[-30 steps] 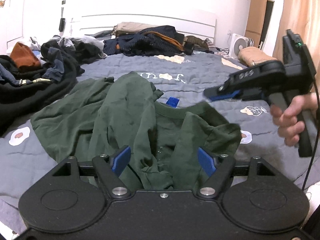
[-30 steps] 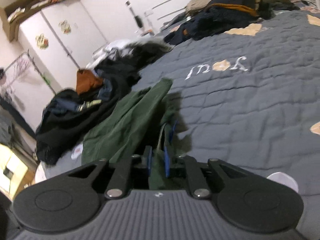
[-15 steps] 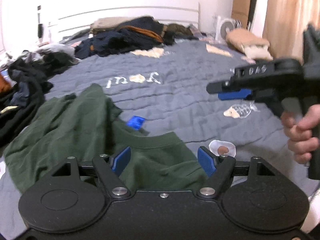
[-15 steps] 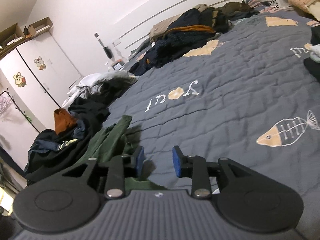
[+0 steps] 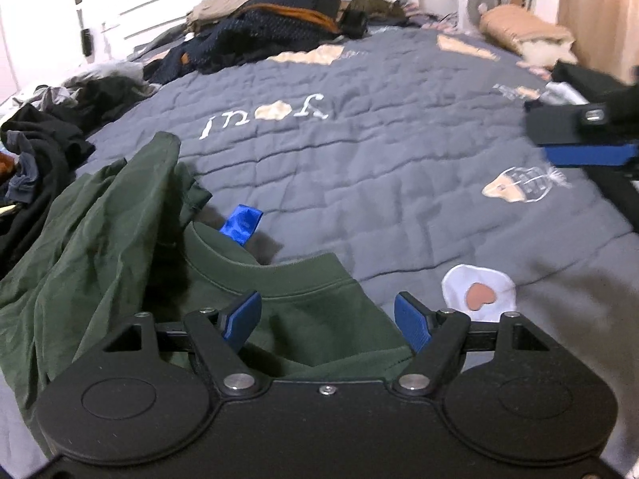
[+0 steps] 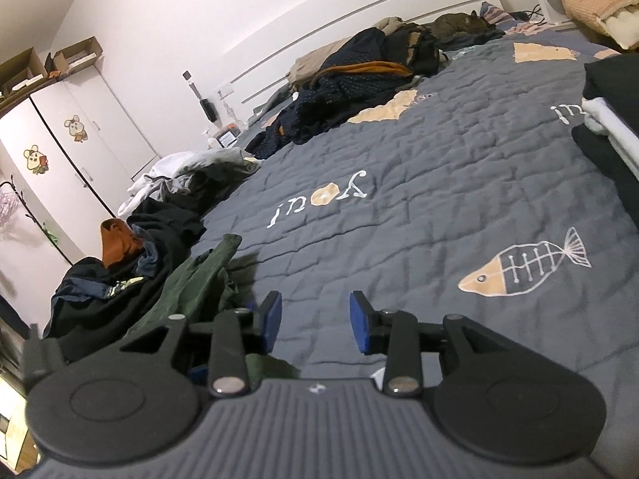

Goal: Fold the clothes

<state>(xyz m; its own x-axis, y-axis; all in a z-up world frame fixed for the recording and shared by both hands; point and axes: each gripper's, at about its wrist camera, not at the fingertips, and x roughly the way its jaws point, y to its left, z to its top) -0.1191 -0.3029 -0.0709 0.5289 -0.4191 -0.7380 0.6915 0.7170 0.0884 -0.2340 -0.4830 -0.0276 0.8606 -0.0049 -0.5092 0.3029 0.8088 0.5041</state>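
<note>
A dark green shirt (image 5: 92, 247) lies crumpled on the grey quilt (image 5: 379, 167), its collar (image 5: 279, 279) facing me and a blue tag (image 5: 241, 223) sticking up behind it. My left gripper (image 5: 327, 323) hangs open just over the shirt's right shoulder; cloth lies below the blue pads (image 5: 243, 319), which do not press on it. My right gripper (image 6: 315, 323) is off to the right of the shirt (image 6: 191, 287), its jaws opening with only quilt between them. It shows blurred at the right edge of the left wrist view, right gripper (image 5: 555, 145).
Dark clothes are heaped at the headboard (image 5: 279, 28), and a black heap (image 6: 120, 279) lies left of the shirt. A folded stack (image 6: 611, 127) sits on the right. A fan (image 5: 479, 0) and a tan cushion (image 5: 527, 32) stand at the far right corner.
The right gripper has let go of the green shirt, opened its jaws and swung right over bare quilt. The left gripper has slid right across the shirt to the collar's right side.
</note>
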